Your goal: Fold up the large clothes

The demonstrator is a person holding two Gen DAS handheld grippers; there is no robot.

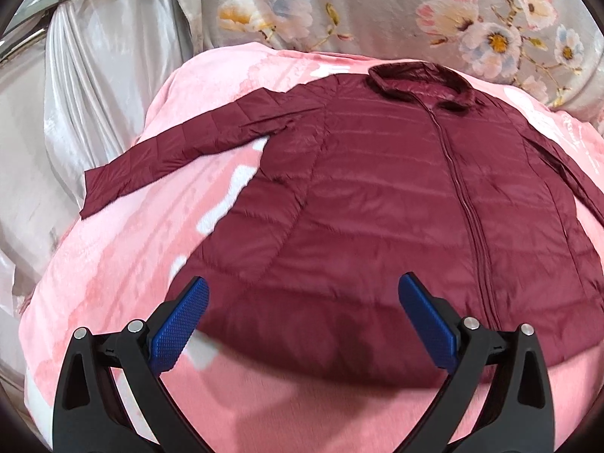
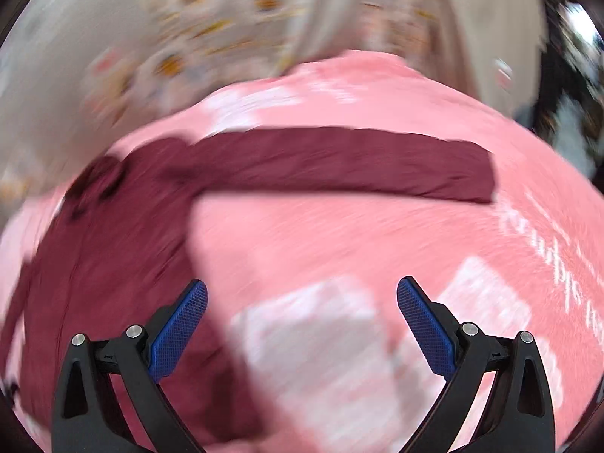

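Note:
A maroon quilted jacket (image 1: 377,196) lies flat and zipped on a pink blanket (image 1: 113,264), collar at the far side, its left sleeve (image 1: 181,147) stretched out to the left. My left gripper (image 1: 302,287) is open above the jacket's lower hem, nothing between its blue pads (image 1: 181,321). The right wrist view is motion-blurred. There the jacket's body (image 2: 113,264) is at the left and its right sleeve (image 2: 339,162) extends to the right across the blanket (image 2: 339,245). My right gripper (image 2: 302,290) hangs open over bare blanket beside the jacket's right side.
A grey floral-print cover (image 1: 415,11) lies beyond the blanket's far edge. Shiny silver fabric (image 1: 94,68) drapes at the left. White patches and lettering (image 2: 547,241) mark the blanket at the right. Dark clutter (image 2: 566,75) shows at the far right.

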